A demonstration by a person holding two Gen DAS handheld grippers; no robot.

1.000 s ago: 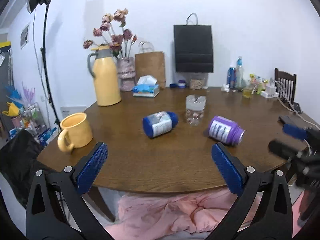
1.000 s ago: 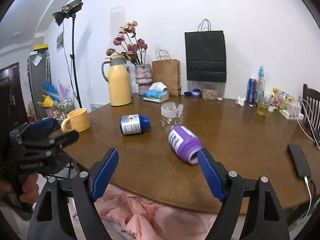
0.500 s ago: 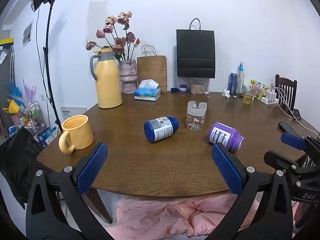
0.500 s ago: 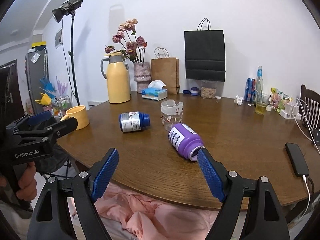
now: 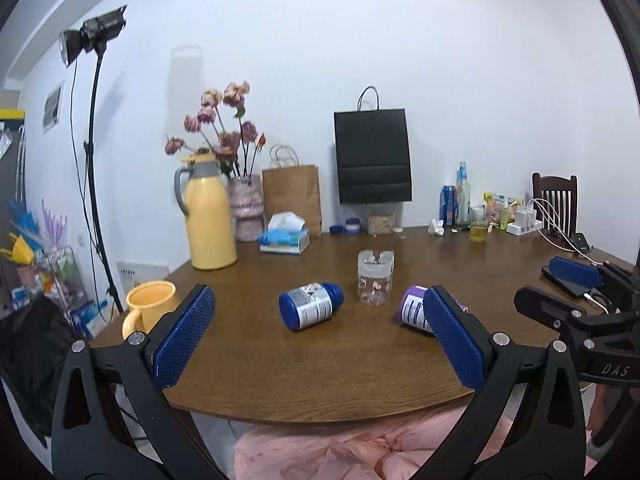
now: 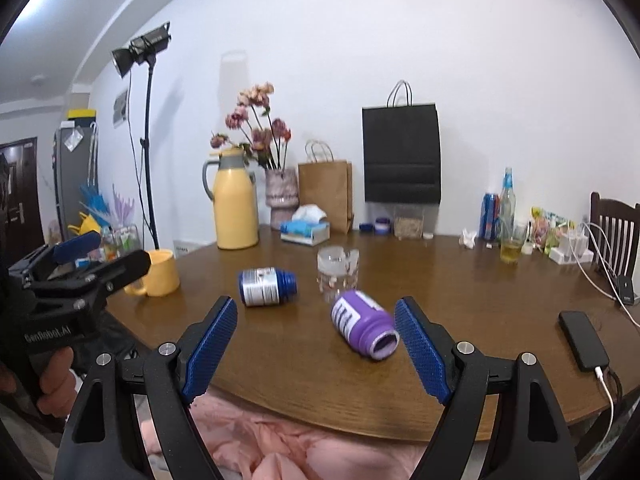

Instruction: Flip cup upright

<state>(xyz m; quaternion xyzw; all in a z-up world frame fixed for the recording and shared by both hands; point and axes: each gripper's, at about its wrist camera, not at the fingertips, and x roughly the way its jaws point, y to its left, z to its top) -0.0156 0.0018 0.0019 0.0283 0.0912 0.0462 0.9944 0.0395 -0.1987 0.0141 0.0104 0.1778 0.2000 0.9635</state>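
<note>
Visibly, "GenRobot.AI" on left gripper (image 6: 80, 264), "DAS" on right gripper (image 5: 560, 292); both jaws apart.

Home dining room — flower vase (image 5: 245, 216), thermos (image 5: 210, 216)

both grippers, left gripper (image 5: 318, 332) and right gripper (image 6: 316, 344), are held level side by side, jaws spread wide, gripping nothing.

A tall yellow thermos jug (image 5: 210, 222) stands at the back of the round brown wooden table (image 5: 360, 364), beside a pink vase of dried flowers (image 5: 246, 218). A black paper bag (image 5: 373, 156) leans against the white wall above a brown paper bag (image 5: 292, 192)
</note>
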